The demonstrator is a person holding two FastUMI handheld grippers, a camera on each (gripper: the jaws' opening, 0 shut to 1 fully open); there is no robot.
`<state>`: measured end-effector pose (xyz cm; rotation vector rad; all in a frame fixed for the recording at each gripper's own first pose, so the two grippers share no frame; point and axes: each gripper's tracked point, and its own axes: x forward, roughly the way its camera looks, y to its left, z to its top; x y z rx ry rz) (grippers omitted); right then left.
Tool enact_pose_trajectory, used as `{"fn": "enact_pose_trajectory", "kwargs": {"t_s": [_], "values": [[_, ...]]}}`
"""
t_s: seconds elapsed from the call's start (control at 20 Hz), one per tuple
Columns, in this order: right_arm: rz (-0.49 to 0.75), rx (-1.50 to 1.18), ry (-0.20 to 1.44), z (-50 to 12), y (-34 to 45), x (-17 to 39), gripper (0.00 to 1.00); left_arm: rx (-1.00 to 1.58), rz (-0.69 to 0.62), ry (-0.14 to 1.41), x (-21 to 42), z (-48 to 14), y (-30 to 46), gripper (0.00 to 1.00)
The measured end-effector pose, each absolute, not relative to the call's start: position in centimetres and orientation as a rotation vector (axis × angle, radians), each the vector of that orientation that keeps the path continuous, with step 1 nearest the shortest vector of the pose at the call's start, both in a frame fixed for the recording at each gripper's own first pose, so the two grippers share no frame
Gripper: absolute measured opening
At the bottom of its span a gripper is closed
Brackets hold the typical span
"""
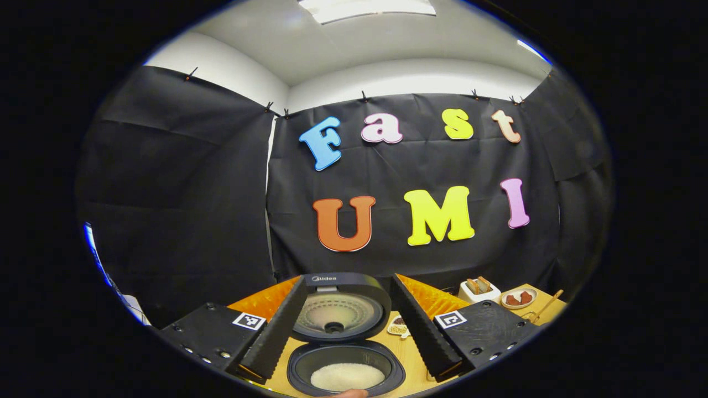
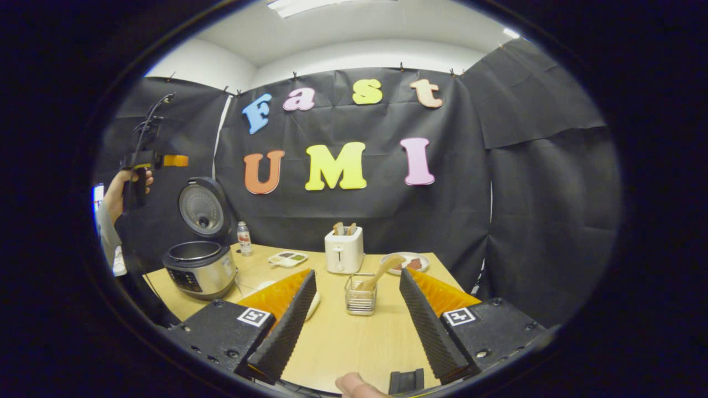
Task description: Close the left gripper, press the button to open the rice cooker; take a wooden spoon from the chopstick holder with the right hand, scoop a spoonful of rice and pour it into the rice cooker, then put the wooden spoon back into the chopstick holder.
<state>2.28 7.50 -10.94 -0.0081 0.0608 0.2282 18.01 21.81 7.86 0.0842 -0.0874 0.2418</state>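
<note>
Spread right gripper [image 2: 354,320] frames the spoon [image 2: 381,272] in its holder [image 2: 360,301], ready to grab; left gripper [image 1: 347,326], also spread, hangs over the opened cooker [image 1: 345,365].

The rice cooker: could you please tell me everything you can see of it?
The rice cooker stands on the wooden table near its left edge, its lid swung up and open. The body looks like brushed metal with a dark rim. In the left gripper view the dark inner pot holds white rice. Nothing touches it.

Wooden table [image 2: 337,342], rice cooker [image 2: 200,269], toaster [image 2: 344,250], chopstick holder [image 2: 360,294], plate [image 2: 405,261]
</note>
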Motion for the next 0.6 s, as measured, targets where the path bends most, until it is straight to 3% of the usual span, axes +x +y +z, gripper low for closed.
{"fn": "enact_pose_trajectory", "kwargs": {"t_s": [0.05, 0.1, 0.6], "values": [[0.228, -0.005, 0.051, -10.7, 7.4, 2.4, 1.0, 0.08, 0.255, -0.08, 19.5, 7.9, 22.7, 0.96], [0.222, -0.006, 0.045, -10.6, 7.2, 2.5, 0.95, 0.076, 0.26, -0.064, 20.9, 7.7, 23.3, 0.96], [0.213, 0.015, 0.079, -12.2, 6.4, 4.2, 0.95, -0.052, 0.322, 0.088, 30.6, 5.1, 29.2, 0.95]]}}
